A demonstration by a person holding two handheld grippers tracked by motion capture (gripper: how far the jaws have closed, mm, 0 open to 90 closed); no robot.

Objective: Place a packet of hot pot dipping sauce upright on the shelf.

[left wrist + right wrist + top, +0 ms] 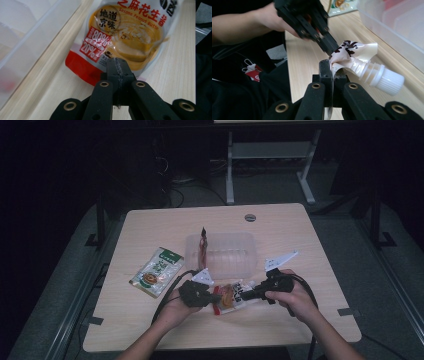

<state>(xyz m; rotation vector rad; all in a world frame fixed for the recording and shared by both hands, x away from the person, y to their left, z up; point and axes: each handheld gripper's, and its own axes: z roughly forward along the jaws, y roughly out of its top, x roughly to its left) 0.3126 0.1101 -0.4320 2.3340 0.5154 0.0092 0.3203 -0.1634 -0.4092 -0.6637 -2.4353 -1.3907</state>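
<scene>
Pale wood of the table fills the middle of the high view, and near its lower centre a sauce pouch is held off the board between two black tongs. From the lower left comes the left gripper, its jaws pressed together on the pouch's lower edge; in the left gripper view that pouch takes up the upper centre, printed in orange and red with "Sesame Peanut Butter", and the left gripper bites its bottom seam just below the middle of the frame. From the lower right comes the right gripper, likewise clamped on the pouch, at the opposite end. In the right gripper view the right gripper pinches the crumpled film next to the spout, and the white screw cap juts towards the right edge (it is still on). The other gripper grips the pouch from the upper centre of that frame.

Just above the pouch in the high view stands a clear plastic tub, with a dark red packet upright at its left side. Left of centre lies a green and white packet, flat on the wood and well apart from the hands.
</scene>
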